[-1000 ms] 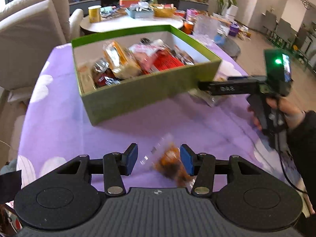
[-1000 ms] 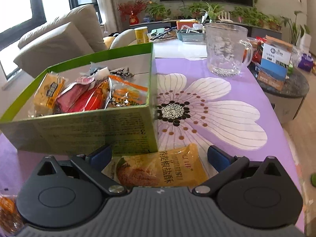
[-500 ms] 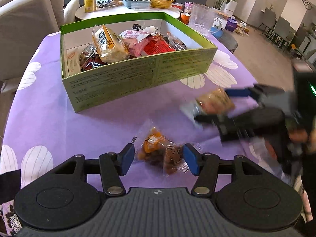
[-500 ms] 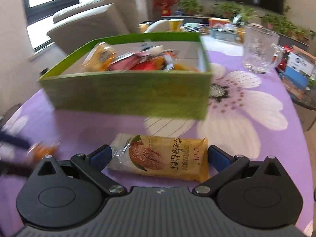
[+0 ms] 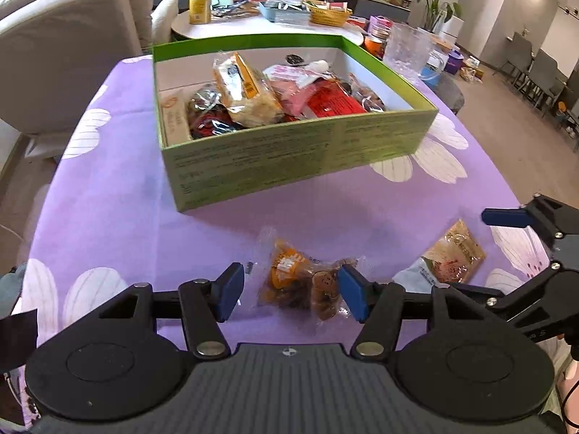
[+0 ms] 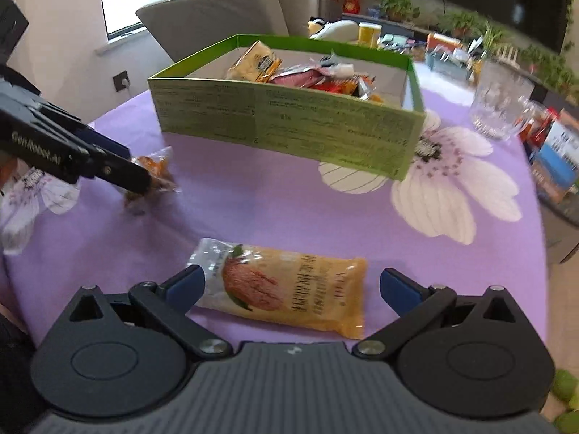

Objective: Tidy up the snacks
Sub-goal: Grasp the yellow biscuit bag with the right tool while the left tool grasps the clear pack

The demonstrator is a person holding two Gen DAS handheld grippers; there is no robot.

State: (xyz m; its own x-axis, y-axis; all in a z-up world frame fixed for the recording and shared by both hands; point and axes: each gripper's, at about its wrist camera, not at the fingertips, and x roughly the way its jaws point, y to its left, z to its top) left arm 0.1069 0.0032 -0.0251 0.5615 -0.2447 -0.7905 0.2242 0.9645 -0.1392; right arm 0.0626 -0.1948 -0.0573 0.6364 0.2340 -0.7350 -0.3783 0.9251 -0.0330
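A green box (image 5: 289, 166) (image 6: 289, 123) holding several snack packets stands on the purple flowered cloth. In front of it lies a clear packet of orange-brown snacks (image 5: 296, 282) (image 6: 152, 170). My left gripper (image 5: 291, 296) straddles that packet with its jaws opening. Its right pad is at the wrapper and its left pad stands apart. My right gripper (image 6: 291, 287) is shut lengthwise on a yellow snack packet (image 6: 296, 293) (image 5: 452, 256), low over the cloth to the right of the orange one. One of its fingers (image 5: 506, 217) shows in the left wrist view.
A glass jug (image 5: 405, 50) (image 6: 503, 108) stands behind the box on the right, with cartons (image 6: 557, 152) beyond the cloth's edge. A cluttered round table (image 5: 253, 18) and a beige sofa (image 5: 72, 54) lie behind. Bare cloth (image 6: 289, 209) stretches between the box and the two packets.
The right gripper has carried the yellow packet from the box's corner toward the near side. The left jaws have widened and the orange packet now rests on the cloth.
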